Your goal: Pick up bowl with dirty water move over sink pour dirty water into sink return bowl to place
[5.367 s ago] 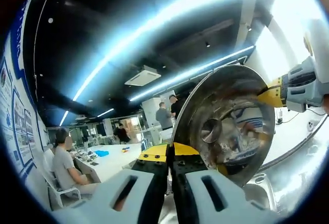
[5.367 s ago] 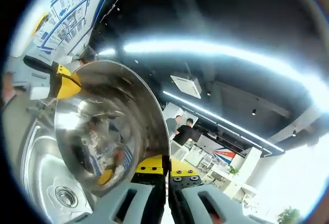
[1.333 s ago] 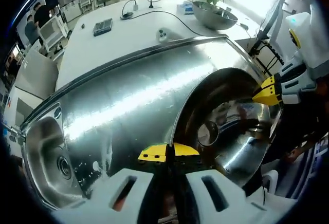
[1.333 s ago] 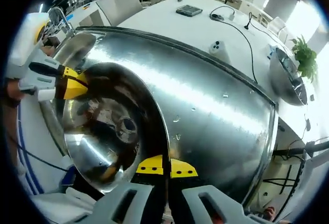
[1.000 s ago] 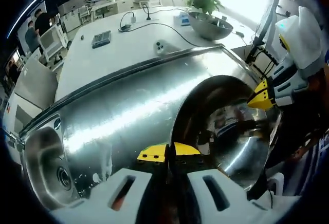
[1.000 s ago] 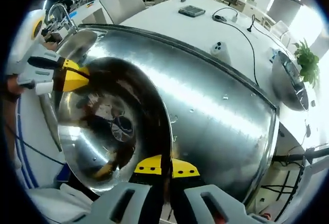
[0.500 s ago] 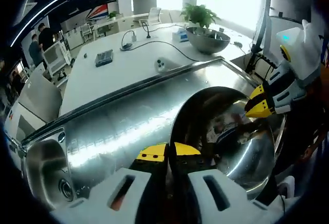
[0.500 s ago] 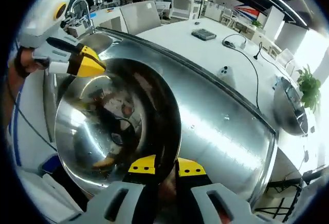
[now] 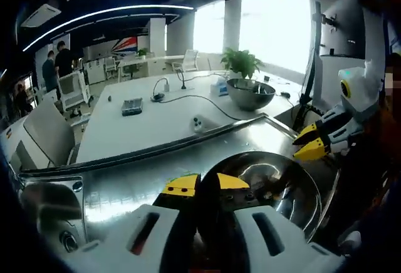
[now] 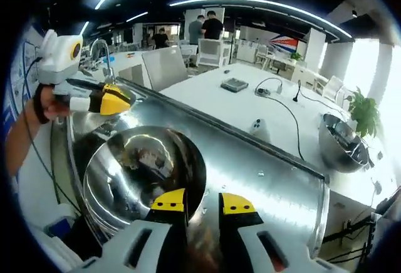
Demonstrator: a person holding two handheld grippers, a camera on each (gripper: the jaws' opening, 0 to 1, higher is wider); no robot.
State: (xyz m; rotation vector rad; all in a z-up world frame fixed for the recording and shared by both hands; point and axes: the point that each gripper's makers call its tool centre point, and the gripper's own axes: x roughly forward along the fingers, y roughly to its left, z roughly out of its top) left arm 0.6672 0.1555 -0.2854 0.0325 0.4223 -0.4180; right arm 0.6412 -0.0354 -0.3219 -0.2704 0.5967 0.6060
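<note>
Counter [image 9: 144, 173]: steel, with the sink [image 9: 50, 216] sunk at its far left end.
Table [image 10: 250, 107]: white, behind the counter; a second bowl [image 10: 341, 136] and cables on it.
Bowl [image 10: 144, 176]: steel, upright on the counter, between my two grippers (contents not readable).
Left gripper [image 9: 207, 188]: my jaws narrow, straddling the bowl's rim; grip unclear.
Right gripper [image 10: 203, 205]: my jaws parted, beside the rim.
</note>
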